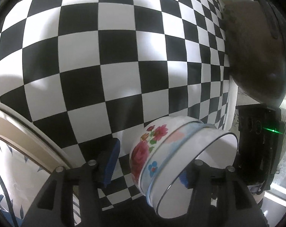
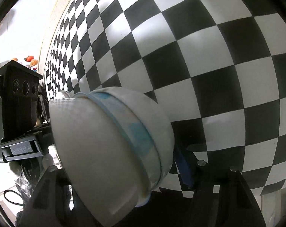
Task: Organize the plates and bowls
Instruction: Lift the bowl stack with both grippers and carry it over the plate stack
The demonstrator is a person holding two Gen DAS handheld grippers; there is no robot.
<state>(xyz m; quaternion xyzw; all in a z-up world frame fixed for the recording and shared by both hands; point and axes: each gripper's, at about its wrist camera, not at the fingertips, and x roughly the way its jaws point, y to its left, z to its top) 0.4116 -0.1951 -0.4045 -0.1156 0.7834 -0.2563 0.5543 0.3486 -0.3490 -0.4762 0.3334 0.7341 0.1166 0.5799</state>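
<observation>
**— Where are the bowls right now?**

— The stack of bowls [image 1: 162, 151] sits tipped on its side between my two tools, over the checkered tabletop [image 1: 124, 56]. There are three nested bowls: the floral bowl [image 1: 143, 151] outermost, a blue-flowered one inside it, and the dark-rimmed white bowl [image 1: 199, 160] innermost, with its mouth turned toward me. A leaf-patterned plate [image 1: 16, 130] lies off to the side, apart from them.

**— And your jaws?**

— My left gripper [image 1: 148, 166] stands wide. One finger reaches into the white bowl's mouth. The other finger's blue pad [image 1: 111, 160] is outside, just beside the floral bowl, with a clear gap between them. On my right gripper [image 2: 116, 166], one blue pad lies against the stack's wall. The stack hides the other finger, so I cannot tell whether that side is clamped.

**— How do you expect them to handle?**

— They look glazed, so I'd judge them stiff, slick and chippable. Three together should also be fairly heavy. Since they are only nested and are tilted like this, the inner ones could slide out.

**— So where do you take hold?**

— On the rim wall, with one pad inside the innermost bowl and one outside the floral bowl, so all three walls are pinched together. I'd level the stack before I move it anywhere.
</observation>
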